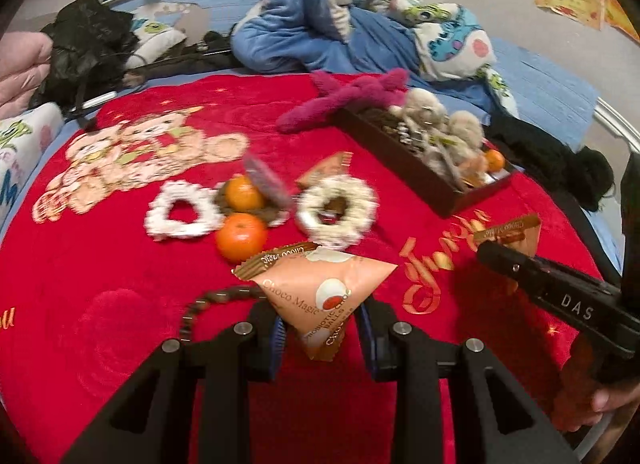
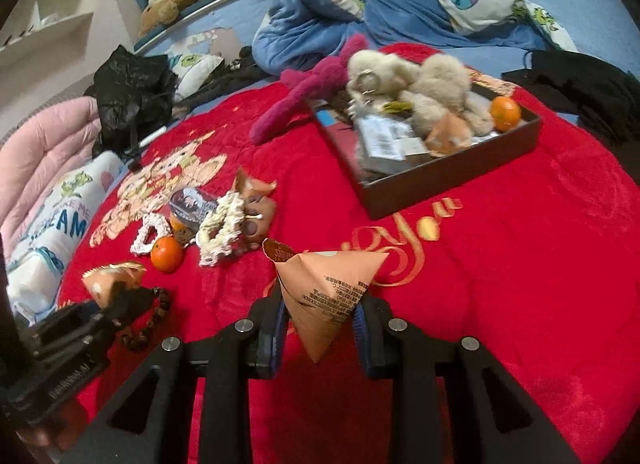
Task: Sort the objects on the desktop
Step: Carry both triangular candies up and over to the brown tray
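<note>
My left gripper point(image 1: 320, 328) is shut on a peach Choco Magic snack packet point(image 1: 320, 292), held above the red blanket point(image 1: 100, 304). My right gripper point(image 2: 320, 328) is shut on a second peach packet point(image 2: 332, 296); it shows at the right of the left wrist view point(image 1: 512, 232). A dark brown tray point(image 2: 452, 179) at the back right holds fluffy beige keychains point(image 2: 436, 79), a tangerine point(image 2: 505, 113), a packet and cards. Two tangerines point(image 1: 241, 237), two white scrunchies point(image 1: 338, 209), a third packet point(image 1: 326, 169) and a bead bracelet point(image 1: 208, 300) lie on the blanket.
A magenta plush toy point(image 1: 352, 97) lies by the tray's far end. Blue and patterned bedding point(image 1: 360, 15) is piled behind. A black plastic bag point(image 1: 86, 43) sits at the back left, black cloth point(image 1: 552, 155) at the right, a pink quilt point(image 2: 44, 143) at the left.
</note>
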Available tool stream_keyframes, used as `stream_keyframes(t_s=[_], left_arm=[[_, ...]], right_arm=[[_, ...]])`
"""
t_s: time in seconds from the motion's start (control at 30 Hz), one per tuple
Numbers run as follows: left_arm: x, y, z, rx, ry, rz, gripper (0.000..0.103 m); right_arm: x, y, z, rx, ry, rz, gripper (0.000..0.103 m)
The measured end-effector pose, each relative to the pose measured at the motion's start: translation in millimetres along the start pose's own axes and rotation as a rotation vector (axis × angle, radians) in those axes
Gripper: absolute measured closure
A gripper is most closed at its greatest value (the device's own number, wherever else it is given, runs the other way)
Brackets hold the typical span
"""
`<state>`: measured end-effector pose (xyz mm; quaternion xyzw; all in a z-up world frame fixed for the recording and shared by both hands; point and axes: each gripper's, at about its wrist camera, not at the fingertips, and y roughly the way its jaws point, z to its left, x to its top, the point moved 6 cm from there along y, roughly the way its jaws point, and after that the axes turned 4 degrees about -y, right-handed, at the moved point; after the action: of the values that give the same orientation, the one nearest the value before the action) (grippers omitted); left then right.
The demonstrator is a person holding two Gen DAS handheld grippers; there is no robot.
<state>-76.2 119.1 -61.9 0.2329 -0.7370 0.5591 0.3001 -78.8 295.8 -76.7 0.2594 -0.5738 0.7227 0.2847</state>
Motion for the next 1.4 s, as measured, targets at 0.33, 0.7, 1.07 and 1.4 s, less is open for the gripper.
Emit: stream_keyframes(t_s=[0.33,0.7,1.07,1.4], left_arm=[[-10,9,-78,-0.140,0.033,0.024,0.071],[-29,3,-120,-0.230,0.133,0.037,0.071],[-30,7,-117,-0.223,0.157,0.056,0.071],[-28,19,-132,-0.247,0.187,0.083,0.071]], right_arm=[[-8,-47,-61,-0.094,0.026,-0.048,0.075],[-11,-77,-94,-0.137,0.043,-0.073,0.075],[-10,-74,-80,-0.122,-0.006,-0.087,0.075],[-5,-65,-90,-0.113,0.027,-0.086,0.075]])
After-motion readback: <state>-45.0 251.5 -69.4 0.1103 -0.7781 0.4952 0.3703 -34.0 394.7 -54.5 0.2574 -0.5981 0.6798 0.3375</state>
